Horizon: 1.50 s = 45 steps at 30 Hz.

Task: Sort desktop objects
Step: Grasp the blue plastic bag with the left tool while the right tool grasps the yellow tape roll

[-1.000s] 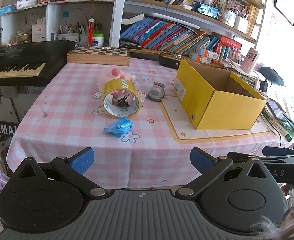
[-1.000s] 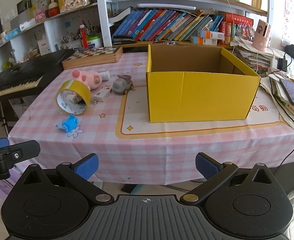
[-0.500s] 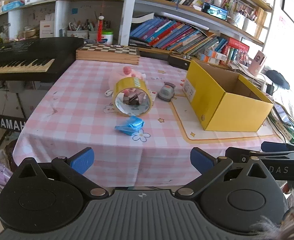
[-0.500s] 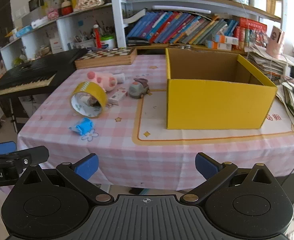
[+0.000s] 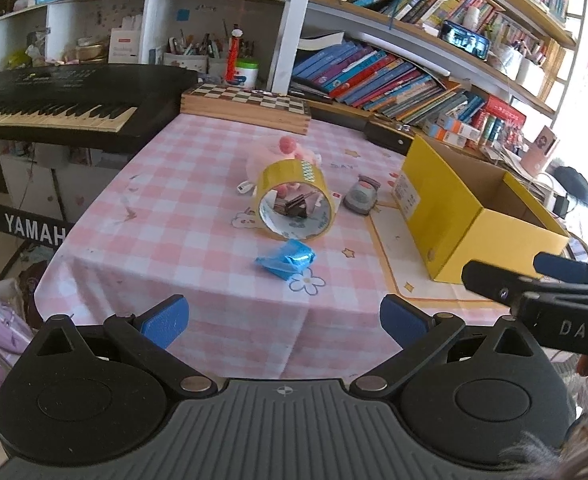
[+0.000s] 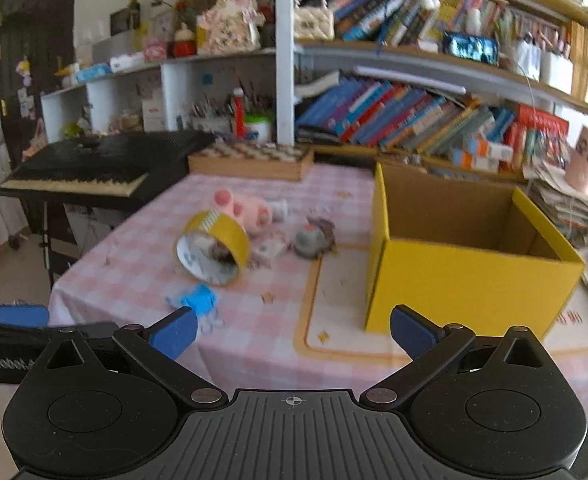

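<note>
On the pink checked tablecloth (image 5: 166,216) lies a crumpled blue wrapper (image 5: 287,259) near the front edge. Behind it a yellow tape roll (image 5: 294,204) stands on edge, with dark binder clips (image 5: 294,207) seen through its hole. A pink plush toy (image 5: 290,151) sits behind the roll and a small grey toy car (image 5: 361,199) to its right. An open, empty yellow cardboard box (image 5: 474,208) stands at the right. My left gripper (image 5: 284,316) is open, held off the front edge of the table. My right gripper (image 6: 292,330) is open too, in front of the table, facing the yellow box (image 6: 466,264).
A black keyboard (image 5: 62,100) stands left of the table. A wooden chessboard box (image 5: 246,106) lies at the table's back edge. Shelves of books (image 5: 394,84) fill the wall behind. Papers and a cable pile sit right of the box (image 6: 566,204).
Both grippers have drawn back and swung left, so the table looks farther off and the box sits further right. The objects on the table have not moved.
</note>
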### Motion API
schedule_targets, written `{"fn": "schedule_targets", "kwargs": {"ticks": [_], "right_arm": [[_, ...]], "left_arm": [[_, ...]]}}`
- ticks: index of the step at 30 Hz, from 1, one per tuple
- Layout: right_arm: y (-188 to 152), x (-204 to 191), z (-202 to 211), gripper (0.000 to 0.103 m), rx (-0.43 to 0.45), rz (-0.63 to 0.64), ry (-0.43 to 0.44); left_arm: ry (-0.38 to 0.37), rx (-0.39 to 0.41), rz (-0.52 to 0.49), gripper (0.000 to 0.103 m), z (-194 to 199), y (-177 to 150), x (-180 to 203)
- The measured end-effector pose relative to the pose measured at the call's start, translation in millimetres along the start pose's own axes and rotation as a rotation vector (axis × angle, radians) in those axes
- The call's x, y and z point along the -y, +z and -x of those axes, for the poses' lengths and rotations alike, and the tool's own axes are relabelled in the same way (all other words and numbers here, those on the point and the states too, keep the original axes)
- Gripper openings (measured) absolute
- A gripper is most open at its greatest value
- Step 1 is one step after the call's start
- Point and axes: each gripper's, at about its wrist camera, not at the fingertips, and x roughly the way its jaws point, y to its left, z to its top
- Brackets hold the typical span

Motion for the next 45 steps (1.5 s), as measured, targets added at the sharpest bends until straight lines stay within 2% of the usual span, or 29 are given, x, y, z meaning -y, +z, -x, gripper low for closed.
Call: {"fn": "schedule_targets", "kwargs": {"ticks": [9,12,17,22,24,26,31,33,35,37,40,45], "right_arm": [[20.6,2.7,-28.6,0.102,0.028,0.02,0.037],[28.3,3.0,-42.0,0.098,0.02,0.03,0.061],[39.3,3.2,-66.6,0.096,-0.008,0.038,0.105],[47.6,2.4,-88.7,0.096,-0.041,0.055,0.138],[49.2,1.0,-95.9,0.096,-0.054,0.062,0.15],[50.6,-0.5,-101.9,0.096,-0.065,0.073,0.159],[53.5,-6.0,-117.1,0.096,-0.103,0.098,0.189],[54.7,-7.6,-122.4,0.096,-0.114,0.104,0.202],[55.6,-8.5,-127.3,0.096,-0.127,0.107,0.213],[56.4,-9.5,-133.2,0.096,-0.144,0.104,0.221],[57.3,-10.6,-143.6,0.096,-0.172,0.095,0.233],[59.4,-14.1,-160.0,0.096,-0.203,0.084,0.245]], "left_arm": [[0.042,-0.013,-0.041,0.1,-36.8,13.9,-2.9],[0.043,-0.011,-0.05,0.097,-49.7,20.6,-4.3],[0.034,-0.022,-0.096,0.082,-78.4,28.7,-0.4],[0.006,-0.06,-0.13,0.079,-105.7,33.1,3.2],[-0.01,-0.077,-0.152,0.075,-115.0,33.5,5.9],[-0.023,-0.097,-0.18,0.066,-125.6,32.6,8.9],[-0.029,-0.131,-0.236,0.062,-146.4,32.0,13.2],[-0.033,-0.139,-0.253,0.059,-150.6,31.7,13.4],[-0.038,-0.148,-0.273,0.047,-155.0,30.9,13.8],[-0.026,-0.14,-0.3,0.046,-155.7,29.0,15.0],[-0.012,-0.132,-0.296,0.035,-152.7,28.1,15.5],[0.041,-0.122,-0.238,0.031,-140.5,27.4,1.2]]}}
